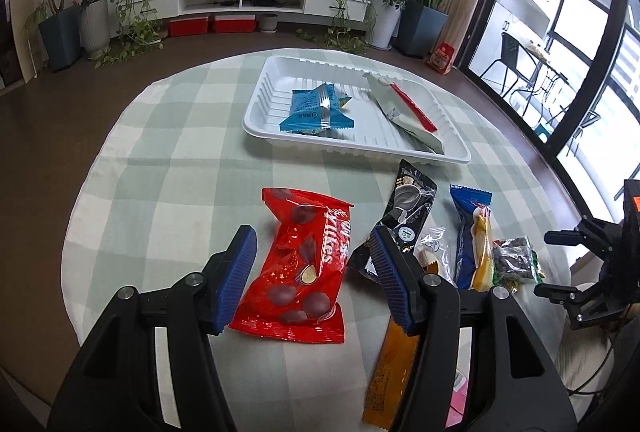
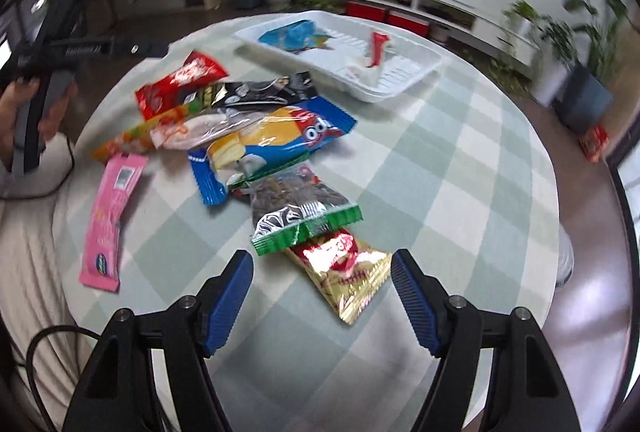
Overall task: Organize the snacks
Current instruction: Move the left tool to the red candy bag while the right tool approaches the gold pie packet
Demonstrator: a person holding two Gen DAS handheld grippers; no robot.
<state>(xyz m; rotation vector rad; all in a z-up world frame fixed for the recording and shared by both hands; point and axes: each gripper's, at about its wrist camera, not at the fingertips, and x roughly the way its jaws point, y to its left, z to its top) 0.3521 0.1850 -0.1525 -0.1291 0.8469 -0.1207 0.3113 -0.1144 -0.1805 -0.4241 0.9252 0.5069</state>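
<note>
A white tray (image 1: 256, 112) at the table's far side holds a blue packet (image 1: 316, 110) and a grey-and-red packet (image 1: 404, 112). My left gripper (image 1: 314, 240) is open, its fingers on either side of a red snack bag (image 1: 304, 264) that lies on the cloth. To the right lie a black packet (image 1: 412, 200) and a blue-and-yellow packet (image 1: 474, 236). My right gripper (image 2: 322, 264) is open and empty, just above a gold-and-red packet (image 2: 348, 272) and a green-edged packet (image 2: 298, 212). The tray also shows in the right wrist view (image 2: 400, 80).
The round table carries a green checked cloth (image 1: 180, 152). An orange bar (image 1: 394, 368) and a pink bar (image 2: 110, 216) lie near the front edge. The right gripper's body (image 1: 592, 272) shows at the right edge. Potted plants (image 1: 424, 20) and a TV shelf stand beyond.
</note>
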